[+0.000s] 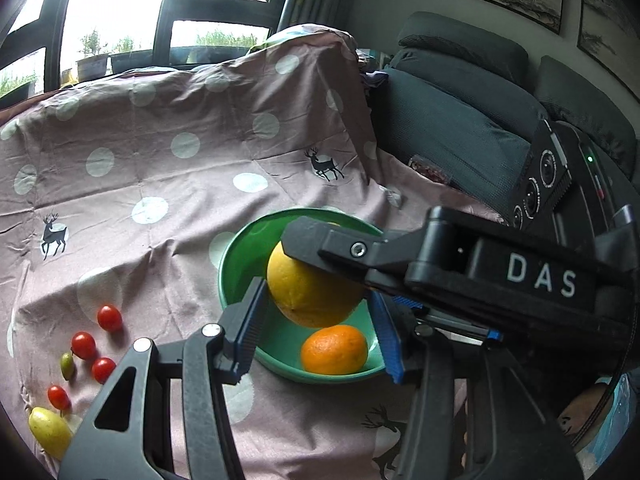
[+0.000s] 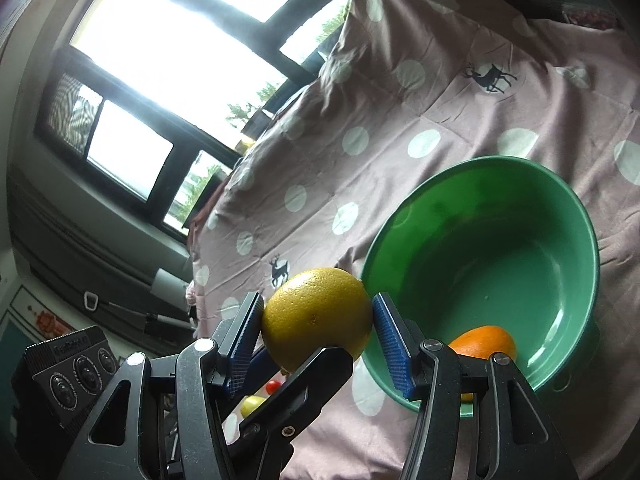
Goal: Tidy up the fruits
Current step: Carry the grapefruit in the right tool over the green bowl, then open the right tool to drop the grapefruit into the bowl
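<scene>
you are holding a big yellow citrus fruit in your right gripper. the two blue pads are pressing on its sides, so this claw is grasping the fruit. the fruit is hanging in the air at the rim of the green bowl, a bit above it. it is not lying in the bowl.

in the left wrist view, your left gripper is reaching toward the same bowl. the yellow fruit is sitting between its blue pads too. the pads are looking very close to the peel, but you cannot tell if they are squeezing it or just standing beside it. a black finger of the right gripper is lying across the top of the fruit there.

an orange is resting inside the bowl, at the near side of its bottom.

the bowl is standing on a pink cloth with white dots and little deer on it. four cherry tomatoes are lying on the cloth, well apart from the bowl, off to its left in the left wrist view. a small green fruit is lying right among them. a small yellow fruit is lying a little nearer to you than the tomatoes.

behind the bowl the cloth is rising up over something tall. a dark sofa is showing beyond the bowl, to its right.
</scene>
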